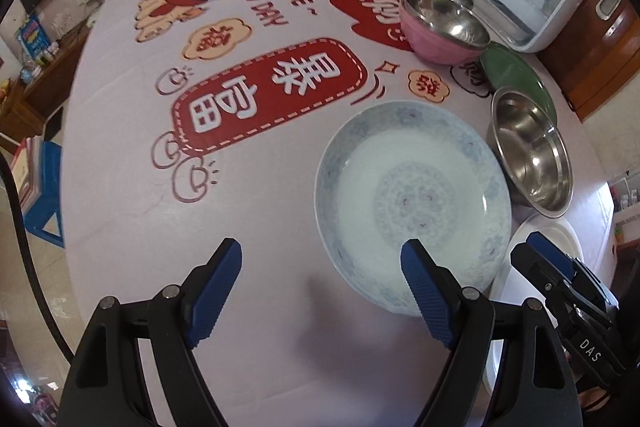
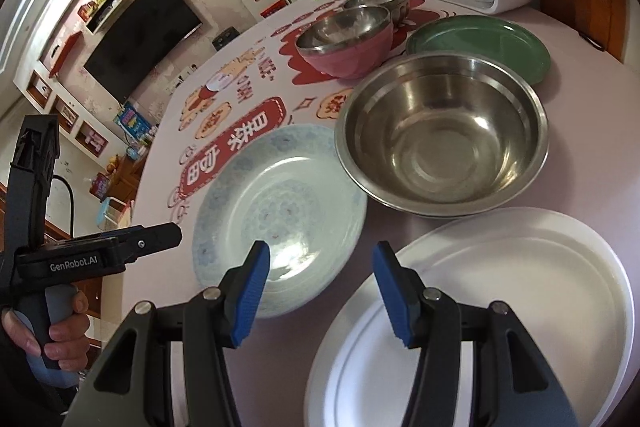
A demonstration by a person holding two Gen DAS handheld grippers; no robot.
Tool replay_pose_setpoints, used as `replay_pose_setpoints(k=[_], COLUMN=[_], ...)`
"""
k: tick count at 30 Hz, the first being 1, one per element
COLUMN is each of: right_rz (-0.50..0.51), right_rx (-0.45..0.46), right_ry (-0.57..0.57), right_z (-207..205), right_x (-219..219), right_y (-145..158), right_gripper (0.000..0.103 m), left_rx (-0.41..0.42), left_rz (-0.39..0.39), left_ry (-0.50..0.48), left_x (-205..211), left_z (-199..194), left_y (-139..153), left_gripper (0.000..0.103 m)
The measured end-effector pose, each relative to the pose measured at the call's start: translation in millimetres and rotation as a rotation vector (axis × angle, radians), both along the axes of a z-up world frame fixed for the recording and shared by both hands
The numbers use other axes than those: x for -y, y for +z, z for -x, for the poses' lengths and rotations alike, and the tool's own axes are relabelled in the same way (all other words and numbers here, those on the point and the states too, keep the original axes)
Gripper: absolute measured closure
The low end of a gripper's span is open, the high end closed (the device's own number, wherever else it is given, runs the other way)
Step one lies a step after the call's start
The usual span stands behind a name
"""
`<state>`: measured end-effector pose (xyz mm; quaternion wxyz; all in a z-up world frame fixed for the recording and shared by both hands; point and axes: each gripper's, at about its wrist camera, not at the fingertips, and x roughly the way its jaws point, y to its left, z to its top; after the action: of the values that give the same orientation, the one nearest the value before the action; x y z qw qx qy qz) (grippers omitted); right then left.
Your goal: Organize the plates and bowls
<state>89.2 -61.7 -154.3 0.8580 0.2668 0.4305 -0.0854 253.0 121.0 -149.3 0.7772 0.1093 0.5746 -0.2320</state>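
Plates and bowls sit on the printed tablecloth [image 1: 248, 187]: a blue-patterned plate [image 2: 280, 215] beside a steel bowl [image 2: 442, 135], a white plate [image 2: 520, 291] nearest, a green plate [image 2: 480, 45] and a pink bowl [image 2: 346, 39] behind. The left gripper [image 1: 322, 287] hangs released over the patterned plate's near rim. The right gripper [image 2: 320, 291] gapes empty between both near plates, seemingly touching neither.

Green plate [image 2: 480, 45], pink bowl [image 2: 348, 47], blue-floral wht plate [image 2: 280, 203].
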Motion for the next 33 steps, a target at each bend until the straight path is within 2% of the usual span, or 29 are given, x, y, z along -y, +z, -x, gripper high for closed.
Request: replay_pose_setpoints(k=[8,14,22,24,27,32,33], right_rz=[0.024,0.039,0.062,0.065,0.061,0.06,0.061], right_rx=[-0.024,-0.032,-0.036,-0.037,-0.039,-0.039,-0.039], right_ry=[0.006,0.036,0.064,0.058,0.048,0.045,0.045], right_z=[-9,-18,-26,-27,-26,-27,-28], right_x=[4,1,-2,0,3,6,6], right_y=[-10,-16,-21,-22,-24,-26,-26], right_gripper=[0.049,0.05,0.057,0.062,0.069,0.072,0.072], left_rx=[-0.056,-0.099,-0.106,-0.108,-0.111,-0.136,-0.142], left_rz=[0.04,0.103,0.117,0.117,0.115,0.108,0.103], left_ry=[-0.028,-0.035,-0.067,-0.078,-0.094,-0.107,-0.107], left_x=[2,3,12,15,20,25,26], left_z=[-14,-21,-20,-19,-16,-16,-16], left_y=[-26,-37,-44,-45,-47,-52,-53], left_gripper=[0.022,0.022,0.023,0.023,0.033,0.041,0.045])
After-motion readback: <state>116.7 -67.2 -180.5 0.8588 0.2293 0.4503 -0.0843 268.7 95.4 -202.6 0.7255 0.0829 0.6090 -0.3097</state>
